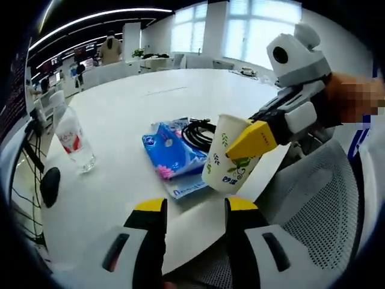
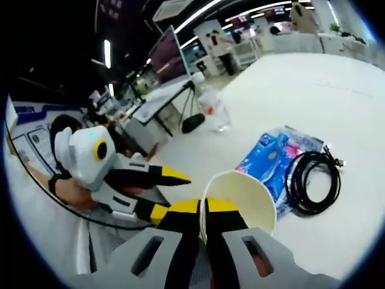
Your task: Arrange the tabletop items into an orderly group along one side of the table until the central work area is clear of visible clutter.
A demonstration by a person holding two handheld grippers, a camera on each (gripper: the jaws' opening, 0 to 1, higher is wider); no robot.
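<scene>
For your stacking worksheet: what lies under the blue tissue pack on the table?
A flat blue-and-white packet sticks out beneath the tissue pack, near the table edge. How far it runs underneath is covered, as is anything else below.

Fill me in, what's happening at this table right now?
A person is tidying a white round table with two handheld grippers. The right gripper is shut on the rim of a white paper cup with green leaf print, holding it near the table's edge. The left gripper hangs open below it, gripping nothing. On the table lie a blue plastic tissue pack, a coiled black cable and a clear plastic water bottle with a red label.
</scene>
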